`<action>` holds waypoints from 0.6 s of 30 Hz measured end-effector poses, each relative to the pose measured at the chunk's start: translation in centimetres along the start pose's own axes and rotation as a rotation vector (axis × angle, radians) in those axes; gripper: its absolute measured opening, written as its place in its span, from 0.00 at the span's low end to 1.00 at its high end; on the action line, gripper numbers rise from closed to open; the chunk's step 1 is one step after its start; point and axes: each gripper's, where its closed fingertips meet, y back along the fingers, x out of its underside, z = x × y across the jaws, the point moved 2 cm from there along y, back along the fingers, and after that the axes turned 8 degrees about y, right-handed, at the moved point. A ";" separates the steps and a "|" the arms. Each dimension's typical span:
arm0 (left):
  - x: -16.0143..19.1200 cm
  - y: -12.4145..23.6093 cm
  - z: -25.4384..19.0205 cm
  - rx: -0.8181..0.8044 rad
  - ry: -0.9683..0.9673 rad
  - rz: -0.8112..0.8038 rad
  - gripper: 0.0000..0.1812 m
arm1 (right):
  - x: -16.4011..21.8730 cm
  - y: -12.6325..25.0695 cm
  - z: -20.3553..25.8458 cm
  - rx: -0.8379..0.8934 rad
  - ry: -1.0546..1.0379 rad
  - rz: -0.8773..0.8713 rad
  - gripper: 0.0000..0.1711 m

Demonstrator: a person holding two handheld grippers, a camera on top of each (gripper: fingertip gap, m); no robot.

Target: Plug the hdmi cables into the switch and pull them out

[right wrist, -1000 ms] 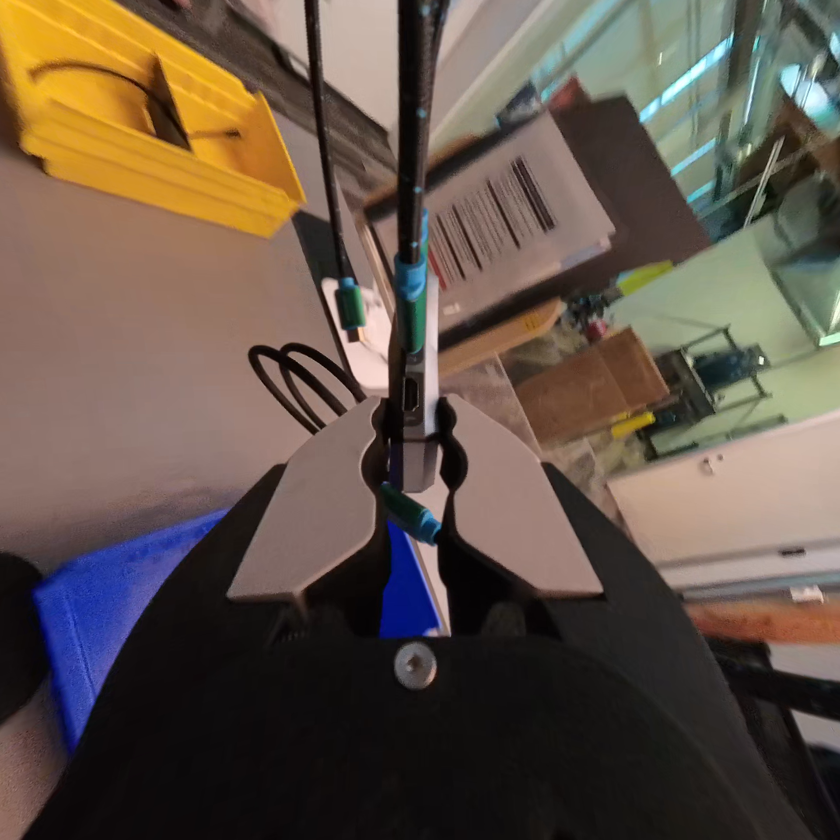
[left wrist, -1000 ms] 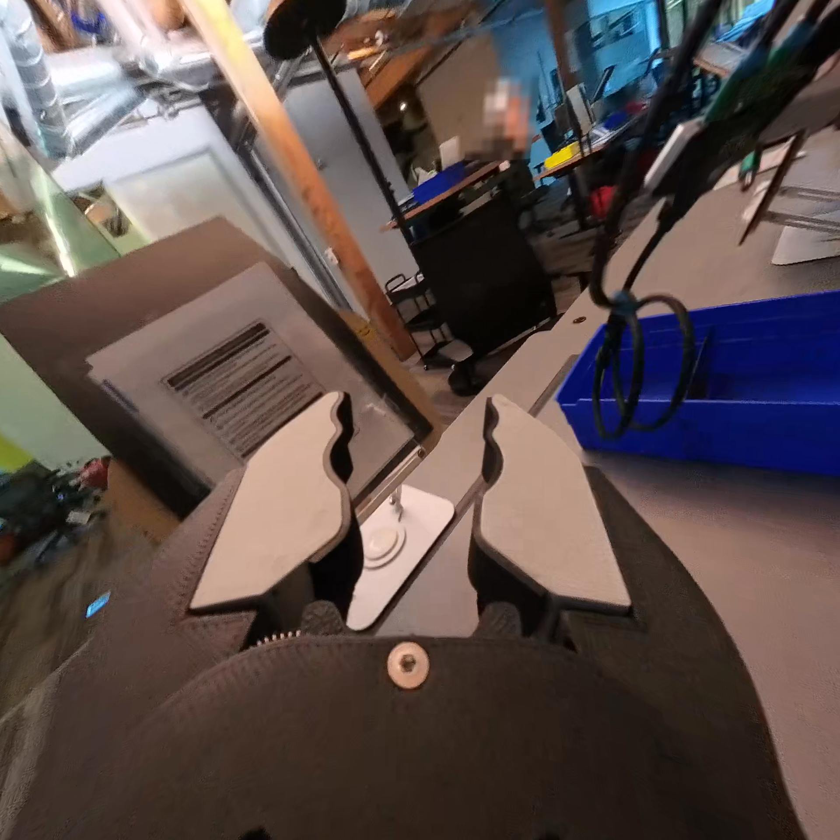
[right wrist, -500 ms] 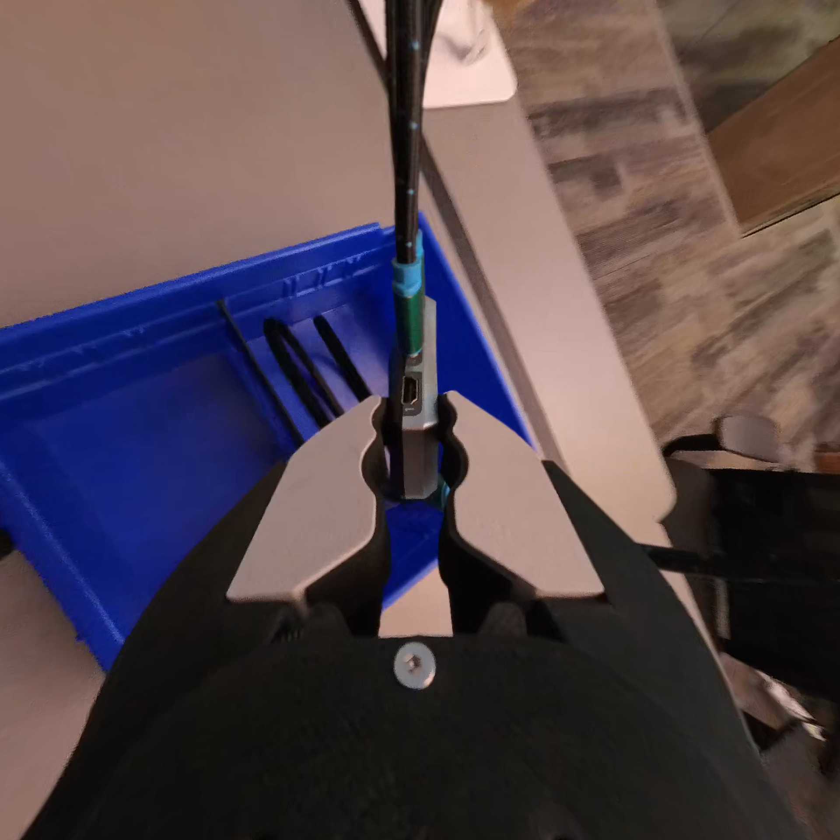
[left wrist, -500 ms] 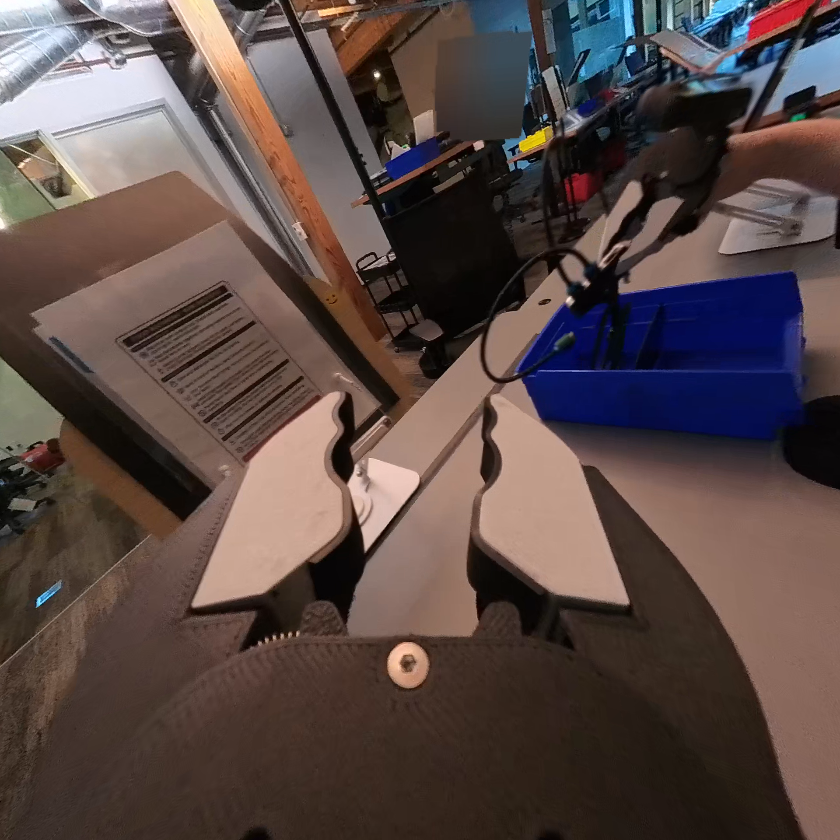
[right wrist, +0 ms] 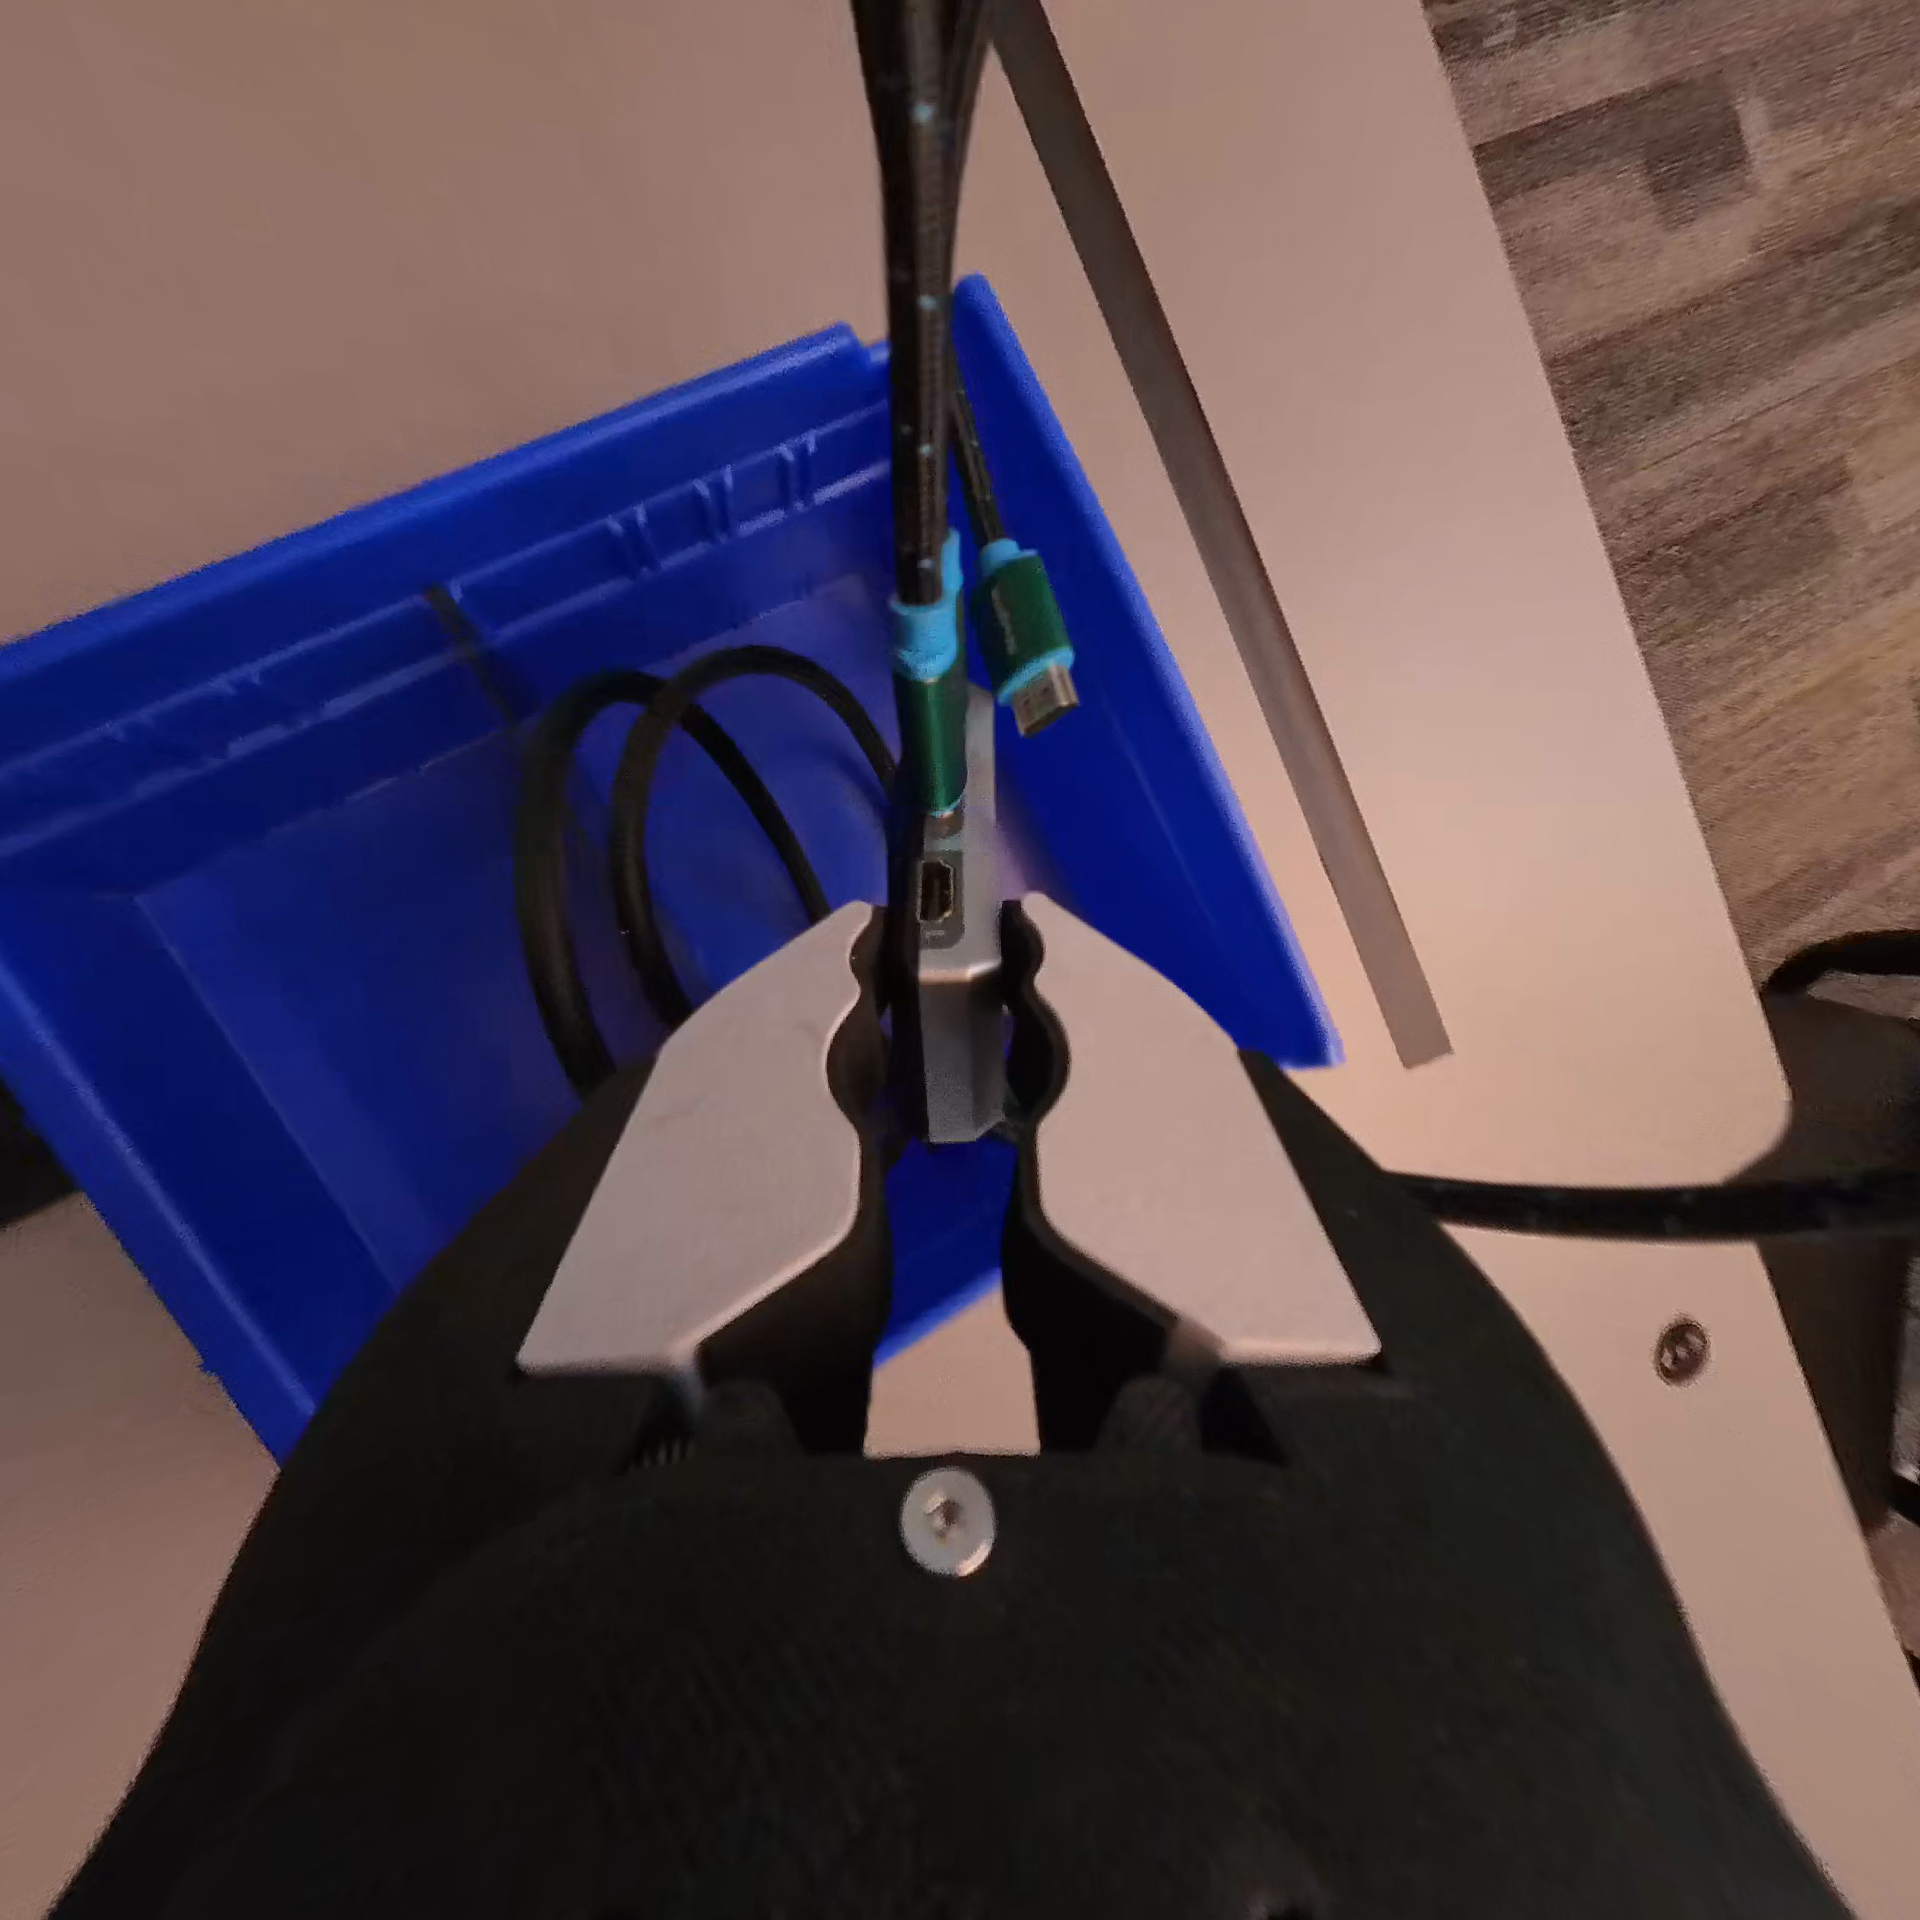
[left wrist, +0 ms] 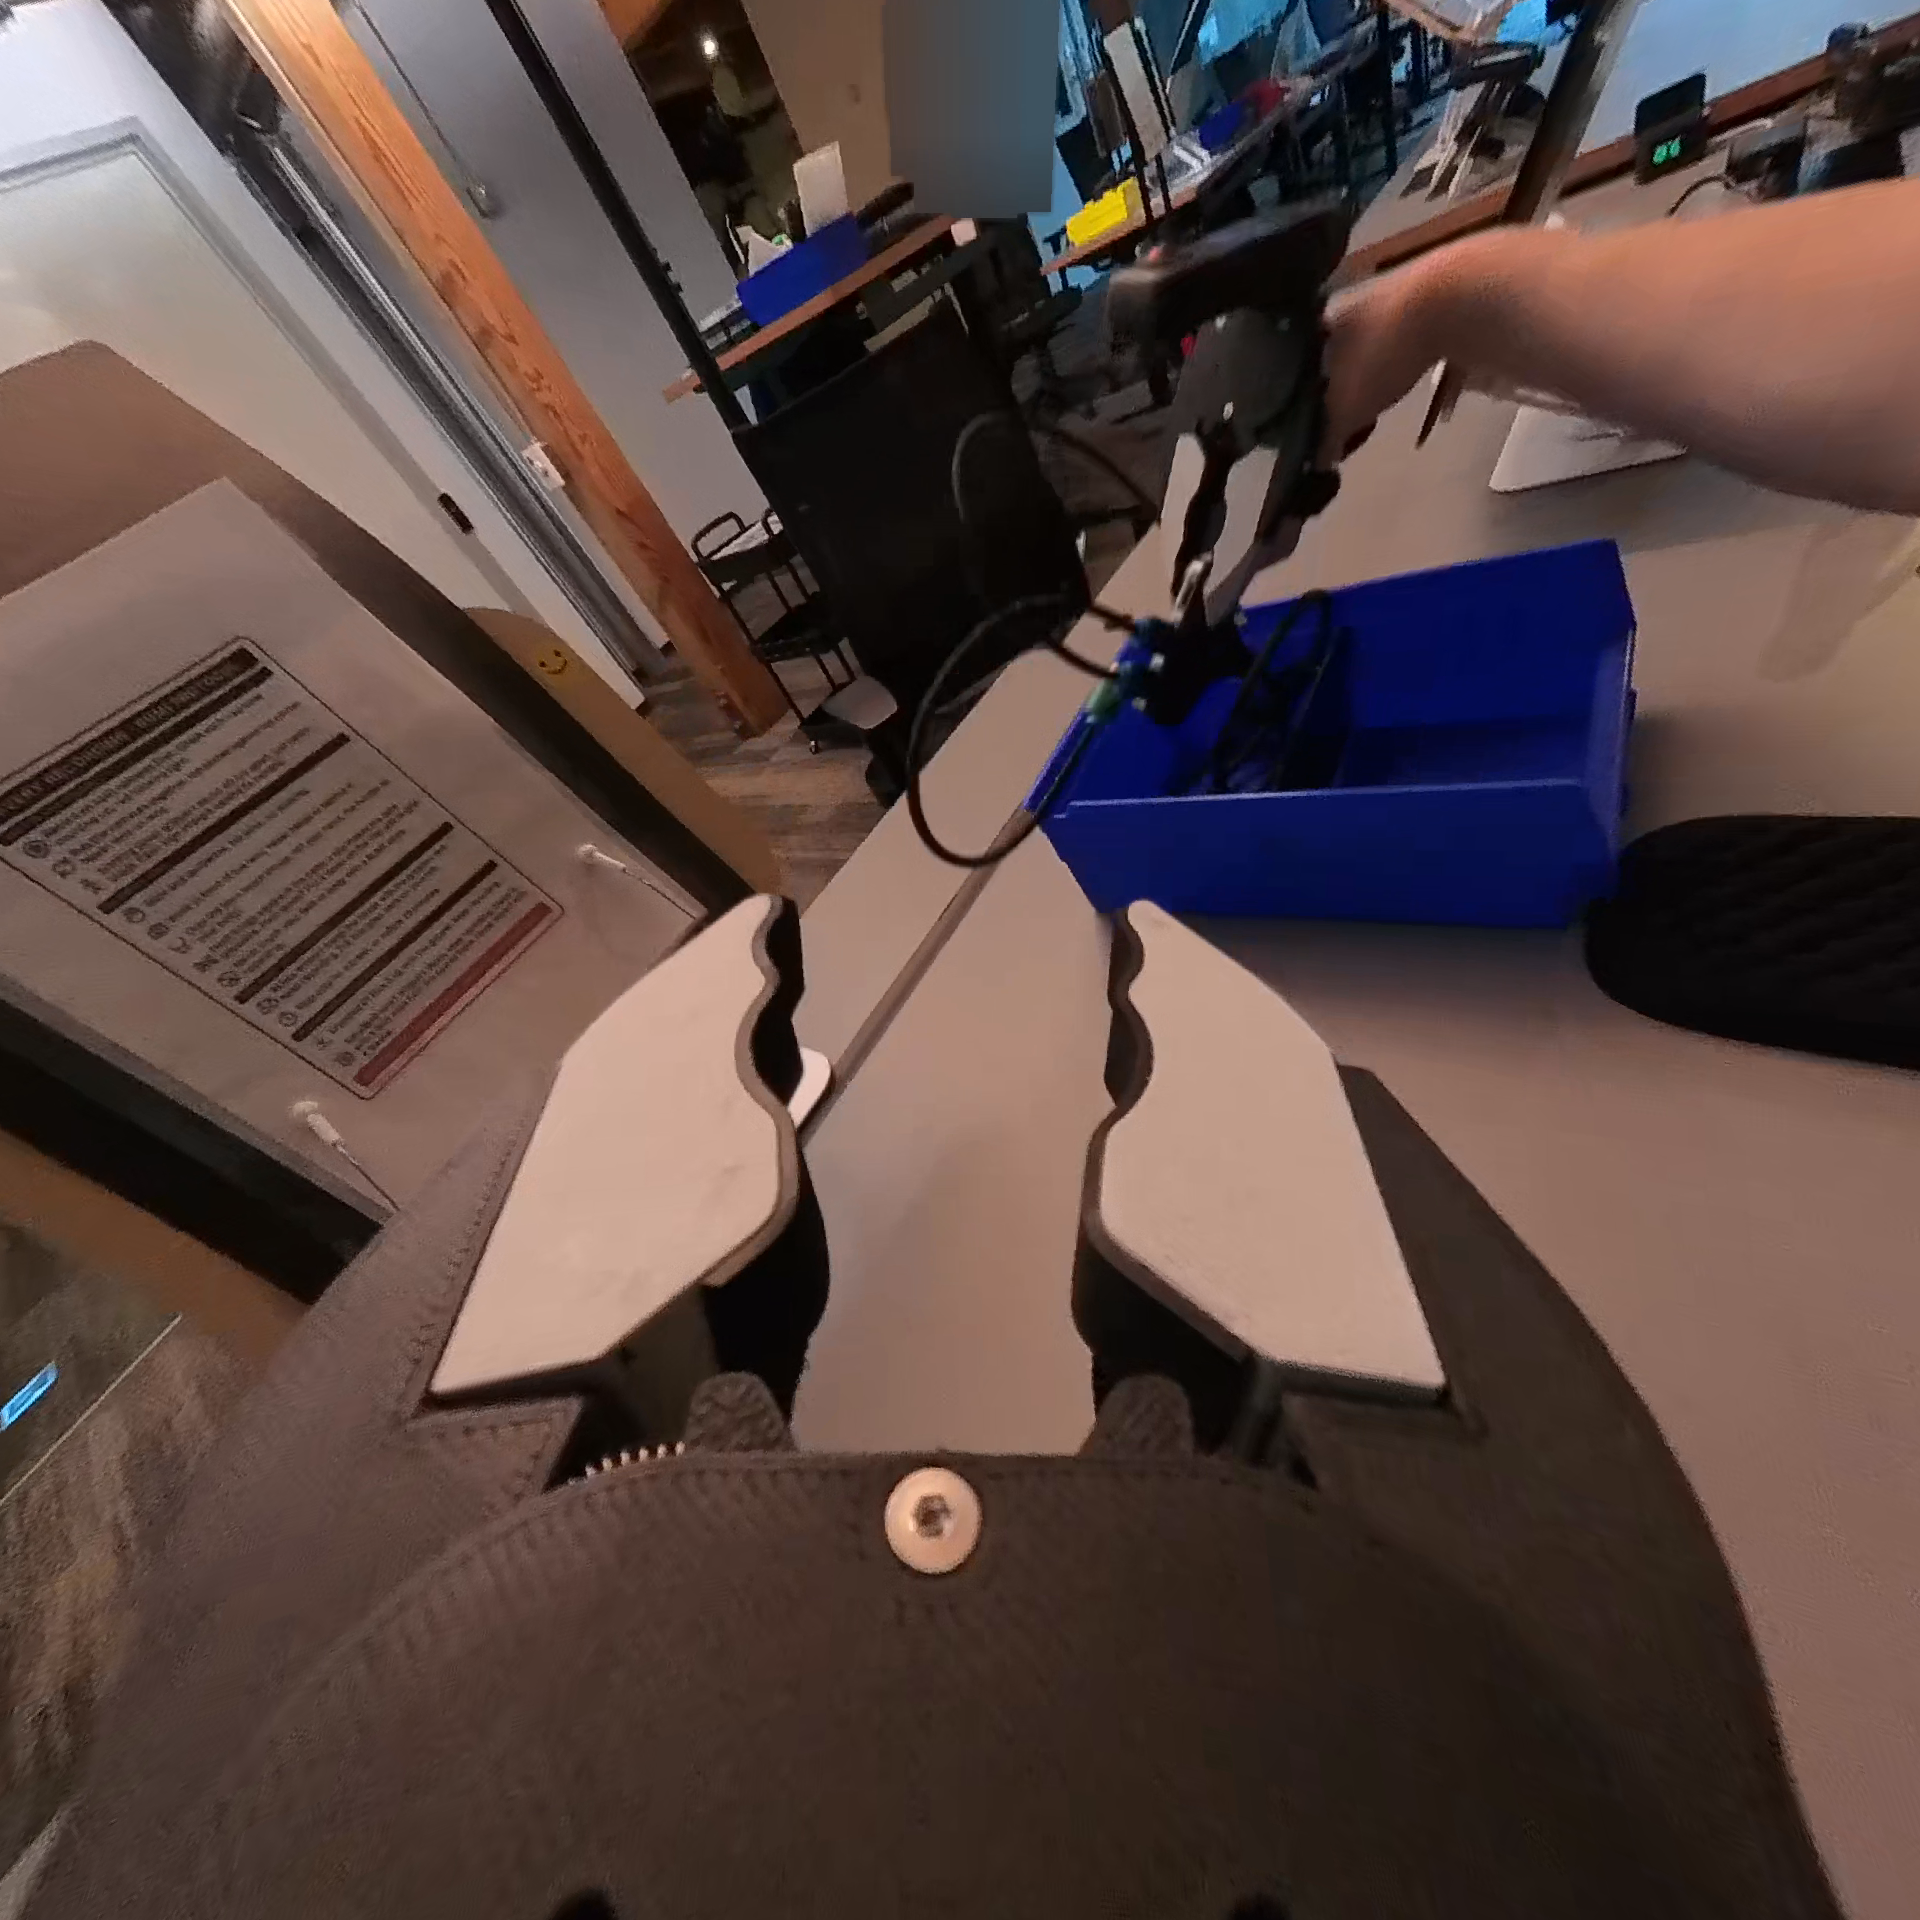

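Observation:
My right gripper is shut on a grey HDMI switch and holds it over a blue bin. One green-and-cyan HDMI plug sits in the switch; a second plug hangs loose beside it. An empty port faces me. Black cable coils lie in the bin. My left gripper is open and empty, low over the grey table. In the left wrist view the right gripper holds the switch above the blue bin, with a cable loop hanging over the table edge.
A black mat lies right of the bin. A board with a printed sheet stands at the left past the table edge. A table seam runs beside the bin. A person's forearm reaches in from the right.
The right gripper has swung down with the switch from high above the table to just over the blue bin, and cable has dropped into it. The left gripper has drawn back, still open.

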 end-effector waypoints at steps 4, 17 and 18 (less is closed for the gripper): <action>1.4 -1.0 -0.2 0.024 0.032 0.058 0.32 | 2.0 1.0 0.0 0.006 -0.050 0.003 0.13; 3.0 -5.4 -3.3 0.118 0.086 0.113 0.31 | 1.0 -2.8 -3.2 0.118 -0.208 -0.214 0.15; 3.1 -5.5 -3.5 0.115 0.080 0.116 0.31 | 1.1 -2.6 -3.1 0.114 -0.207 -0.221 0.15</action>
